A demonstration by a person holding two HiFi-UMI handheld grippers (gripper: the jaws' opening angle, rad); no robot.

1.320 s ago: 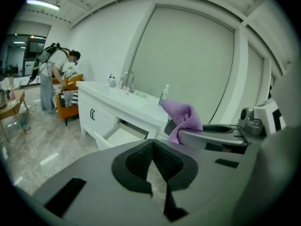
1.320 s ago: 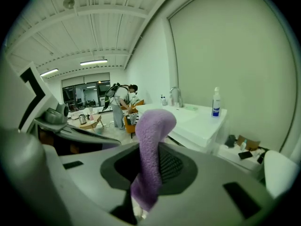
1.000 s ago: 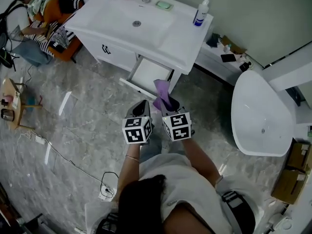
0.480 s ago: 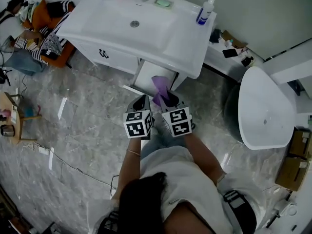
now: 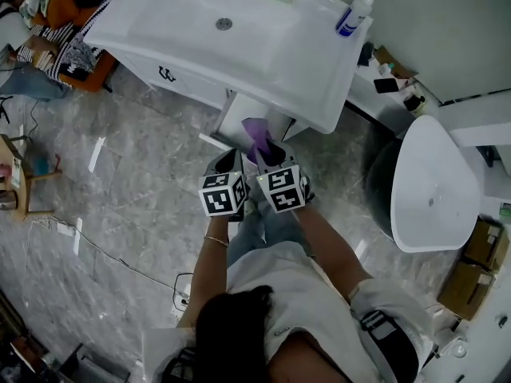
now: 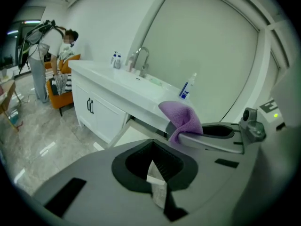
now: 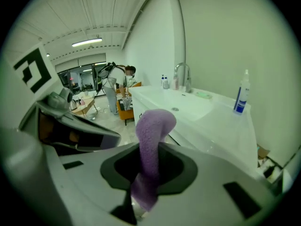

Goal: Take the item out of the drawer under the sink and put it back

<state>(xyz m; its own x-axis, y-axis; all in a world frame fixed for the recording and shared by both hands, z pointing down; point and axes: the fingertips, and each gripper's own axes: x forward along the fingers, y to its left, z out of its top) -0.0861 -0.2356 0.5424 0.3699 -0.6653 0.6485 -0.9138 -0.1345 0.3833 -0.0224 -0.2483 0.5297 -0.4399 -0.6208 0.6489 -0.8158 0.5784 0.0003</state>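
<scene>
The purple cloth [image 7: 151, 140] is pinched at its lower end by the right tongs [image 7: 141, 197], whose jaws are closed on it. Its long axis runs straight out ahead of the jaws, with the free end folded over. Ahead of and below those tongs, the drawer [image 5: 238, 116] stands pulled out under the sink [image 5: 192, 30], so the cloth's tip points toward the opening. The left tongs [image 6: 157, 192], just beside on the left, have their jaws together and carry nothing. The right hand looks best placed to lower the cloth in.

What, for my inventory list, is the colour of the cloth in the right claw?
Purple: the cloth shows clearest in the right gripper view.
</scene>
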